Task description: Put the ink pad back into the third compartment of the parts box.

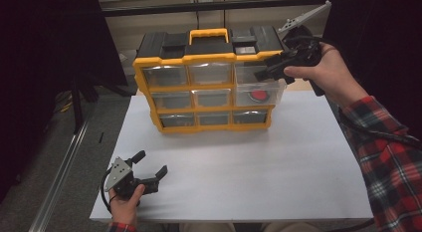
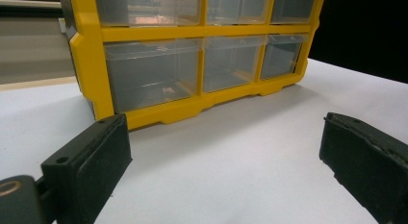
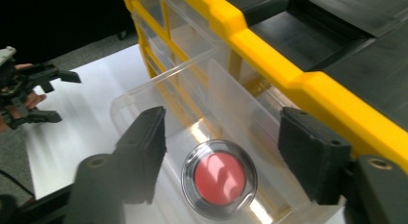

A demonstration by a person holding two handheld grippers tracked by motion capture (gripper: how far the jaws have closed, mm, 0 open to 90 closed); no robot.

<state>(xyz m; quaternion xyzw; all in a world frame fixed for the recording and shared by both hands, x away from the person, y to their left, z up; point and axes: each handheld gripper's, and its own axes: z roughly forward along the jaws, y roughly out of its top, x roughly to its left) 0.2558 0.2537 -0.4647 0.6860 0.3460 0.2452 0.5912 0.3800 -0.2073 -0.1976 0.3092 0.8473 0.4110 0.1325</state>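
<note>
Organizer: the yellow and black drawer organizer (image 1: 206, 87) stands upright in the upper middle of the high view, on the white table (image 1: 234, 177). Its long axis runs left to right in the frame, and the drawer fronts face the lower edge of the frame.
Drawers: 3 rows of 3 clear drawers. The open drawer (image 1: 260, 95) is at the right end of the middle row and is pulled out toward the lower edge of the frame.
Round container: a small clear round container with a red inside (image 3: 219, 178) lies flat on the floor of the open drawer, its lid face upward. In the high view it is right of centre (image 1: 257, 95).
Right gripper: the right gripper (image 3: 223, 152) is above the open drawer and points down into it. Its jaws stand partly apart, 1 on each side of the round container, and the pads do not touch it. It holds nothing.
Left gripper: the left gripper (image 1: 149, 167) is in the lower left of the high view, low over the table, well apart from the organizer. Its jaws are wide apart and hold nothing, and they point to the organizer front.
</note>
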